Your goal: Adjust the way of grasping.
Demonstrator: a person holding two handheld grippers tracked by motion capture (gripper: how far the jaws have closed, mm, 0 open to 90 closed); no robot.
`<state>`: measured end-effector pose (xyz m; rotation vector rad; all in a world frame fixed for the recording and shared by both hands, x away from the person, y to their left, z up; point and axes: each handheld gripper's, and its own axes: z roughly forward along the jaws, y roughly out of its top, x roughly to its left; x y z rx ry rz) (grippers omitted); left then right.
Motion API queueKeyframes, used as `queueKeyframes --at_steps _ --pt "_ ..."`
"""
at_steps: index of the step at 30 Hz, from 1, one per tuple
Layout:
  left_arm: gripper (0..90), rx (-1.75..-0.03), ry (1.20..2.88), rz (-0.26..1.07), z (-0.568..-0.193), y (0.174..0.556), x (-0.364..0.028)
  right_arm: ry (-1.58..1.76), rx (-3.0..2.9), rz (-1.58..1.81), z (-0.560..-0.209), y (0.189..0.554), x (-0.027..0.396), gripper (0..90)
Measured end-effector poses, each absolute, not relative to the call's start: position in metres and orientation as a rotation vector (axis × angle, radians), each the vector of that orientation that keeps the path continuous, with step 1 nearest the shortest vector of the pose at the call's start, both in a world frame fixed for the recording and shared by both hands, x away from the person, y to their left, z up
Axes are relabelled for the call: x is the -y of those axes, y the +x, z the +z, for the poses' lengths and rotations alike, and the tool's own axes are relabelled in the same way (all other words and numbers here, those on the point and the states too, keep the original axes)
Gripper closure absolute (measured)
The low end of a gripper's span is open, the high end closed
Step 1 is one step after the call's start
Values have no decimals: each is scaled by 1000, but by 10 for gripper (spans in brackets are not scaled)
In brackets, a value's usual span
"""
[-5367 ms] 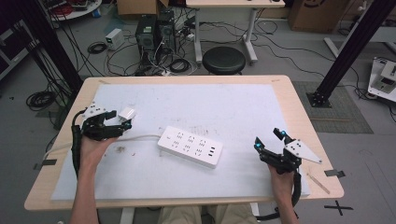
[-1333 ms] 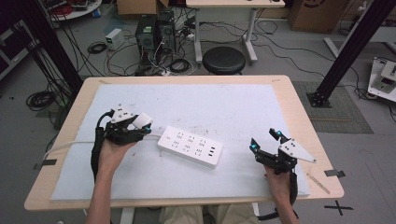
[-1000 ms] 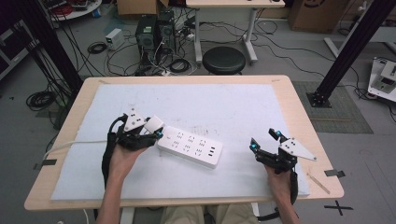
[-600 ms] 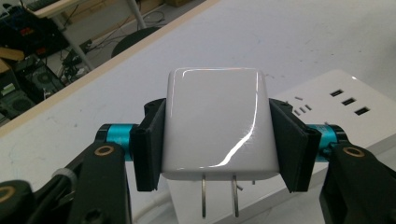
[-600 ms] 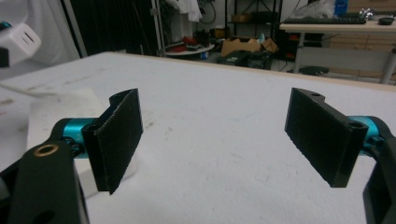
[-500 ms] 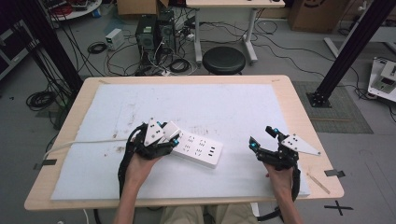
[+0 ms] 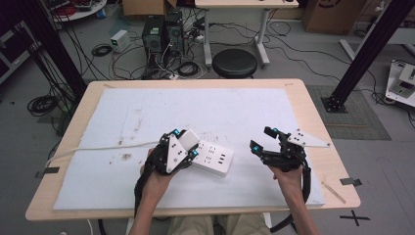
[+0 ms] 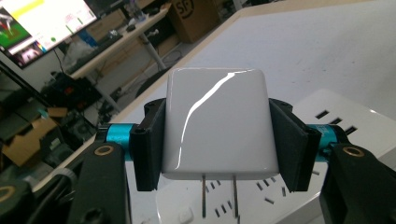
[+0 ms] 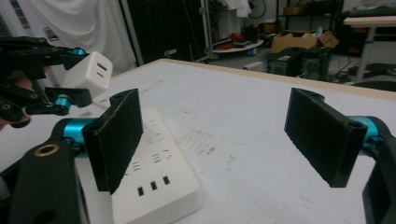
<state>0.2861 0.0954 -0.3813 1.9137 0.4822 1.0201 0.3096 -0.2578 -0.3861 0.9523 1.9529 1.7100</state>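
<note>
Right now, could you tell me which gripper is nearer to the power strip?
Left. The left gripper holds the charger just above the power strip; the right gripper hovers off to its side, jaws open.

A wooden desk point(image 7: 313, 105) carries a white mat point(image 7: 205, 110) over most of its top, scuffed with dark marks. On the mat lies a white power strip point(image 7: 215, 159), between the left gripper point(image 7: 183, 147) and the right gripper point(image 7: 266, 144), under the left one's tip.
</note>
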Motion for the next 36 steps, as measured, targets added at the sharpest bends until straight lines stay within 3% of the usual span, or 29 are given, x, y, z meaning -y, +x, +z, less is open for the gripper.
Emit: queueKeyframes --at_steps 5,14,36 --pt "424 -353 1900 1126 -384 277 -81 910 -2079 1796 -379 312 245 253" --pt "425 -189 1894 1254 -391 268 -62 895 -2181 1859 -380 320 233 225" --pt "426 1 1875 1327 -404 259 -36 836 -2411 1944 -385 330 213 226"
